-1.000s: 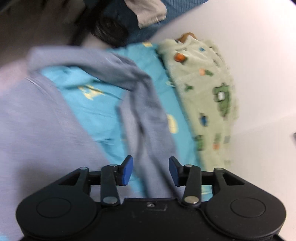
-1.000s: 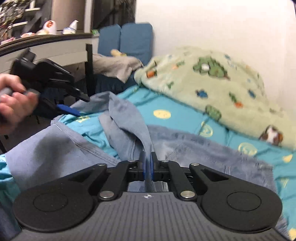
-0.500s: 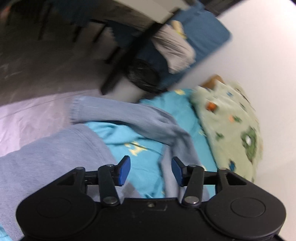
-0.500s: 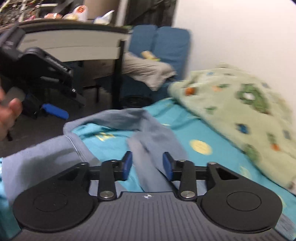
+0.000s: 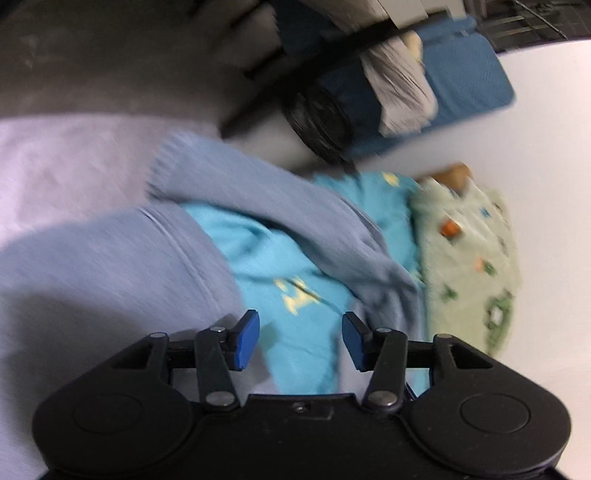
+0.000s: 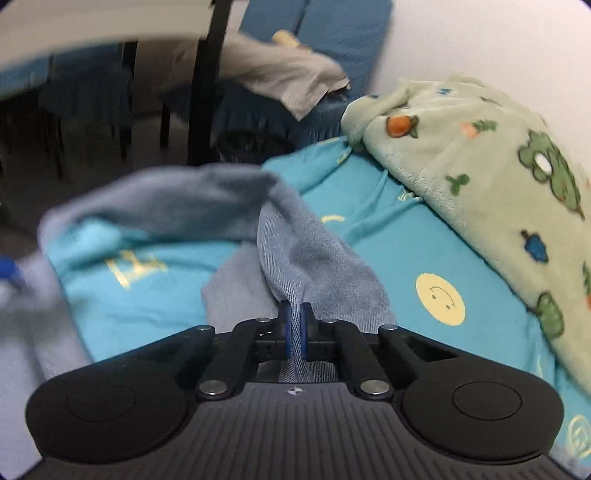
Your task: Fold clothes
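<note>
In the left wrist view, the left hand-held gripper (image 5: 300, 341) is hanging over the bed with its two blue fingers (image 5: 245, 339) wide apart. Nothing is sitting between them. Under it, the grey-blue garment (image 5: 110, 273) is lying on the bright blue bedsheet (image 5: 273, 258). The cloth is looking soft and a bit fuzzy, with a stitched seam running down the big part at the left. A long part of it is stretching across the sheet toward the right, and its end has a ribbed edge. The picture is blurry, so small marks are hard to see. A pale green blanket (image 5: 469, 266) with little cartoon pictures is lying beside the sheet, by the white wall.

In the right wrist view, the right hand-held gripper (image 6: 294, 330) is pinching a fold of the grey-blue garment (image 6: 306, 258) tight between its blue fingers (image 6: 283, 328). The cloth is rising from the fingers in a bunched ridge, showing a fine ribbed weave. From there a long part is reaching to the left over the bedsheet (image 6: 369, 229), which has yellow smiley faces on it. The pale green blanket (image 6: 480, 162) is piled at the right. Behind the bed, a desk (image 6: 92, 22) with a black leg is standing, and a blue chair (image 6: 325, 55) is holding a light grey cloth (image 6: 291, 77).
</note>
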Motion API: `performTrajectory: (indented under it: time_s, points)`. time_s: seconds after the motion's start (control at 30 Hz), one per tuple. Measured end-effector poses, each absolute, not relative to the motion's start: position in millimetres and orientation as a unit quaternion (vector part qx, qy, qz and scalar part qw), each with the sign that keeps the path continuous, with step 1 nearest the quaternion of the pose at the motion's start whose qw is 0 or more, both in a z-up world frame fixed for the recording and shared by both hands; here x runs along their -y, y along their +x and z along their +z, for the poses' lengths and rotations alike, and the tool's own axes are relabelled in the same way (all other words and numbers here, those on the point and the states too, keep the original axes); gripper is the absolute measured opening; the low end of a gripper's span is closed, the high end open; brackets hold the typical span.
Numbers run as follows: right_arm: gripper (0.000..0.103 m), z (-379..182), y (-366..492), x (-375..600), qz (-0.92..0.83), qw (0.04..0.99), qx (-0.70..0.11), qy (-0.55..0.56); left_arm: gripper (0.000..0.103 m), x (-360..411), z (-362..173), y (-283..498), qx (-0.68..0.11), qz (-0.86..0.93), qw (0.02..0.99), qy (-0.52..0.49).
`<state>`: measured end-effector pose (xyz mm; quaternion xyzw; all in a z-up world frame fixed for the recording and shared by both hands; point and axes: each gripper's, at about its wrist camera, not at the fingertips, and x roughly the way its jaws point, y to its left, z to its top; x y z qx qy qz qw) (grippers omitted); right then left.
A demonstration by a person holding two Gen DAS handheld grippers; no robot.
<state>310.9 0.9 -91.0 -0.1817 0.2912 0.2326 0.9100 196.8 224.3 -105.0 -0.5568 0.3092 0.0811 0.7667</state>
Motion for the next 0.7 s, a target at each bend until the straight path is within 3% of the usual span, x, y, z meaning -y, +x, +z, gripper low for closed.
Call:
performTrajectory:
  time_s: [0.07,0.13,0.4,0.6,0.7]
  points:
    - [0.002,-72.8,299.0,6.3,0.241,0.915,-0.278,-0.165,0.047,-222.7,-109.6,200.1,-0.306,0.054,0.758,-0.573]
    - [0.002,-51.0,281.8,14.8,0.256,0.92,-0.262,-0.138,0.056,-216.1,-112.3,202.2,-0.289,-0.004,0.742,-0.605]
    - [0.002,-8.2,210.2,19.1,0.311,0.913,-0.237,-0.118,0.059,-189.1,-129.0,202.4,-0.269,-0.061,0.692,-0.667]
    - [0.002,-11.1,183.4,26.9,0.327,0.907,-0.246,-0.103,0.058,-208.0,-149.8,213.2,-0.236,0.023,0.689,-0.685]
    - [0.002,-19.9,168.5,29.1,0.342,0.898,-0.262,-0.09,0.051,-224.8,-164.6,235.2,-0.248,0.033,0.663,-0.705]
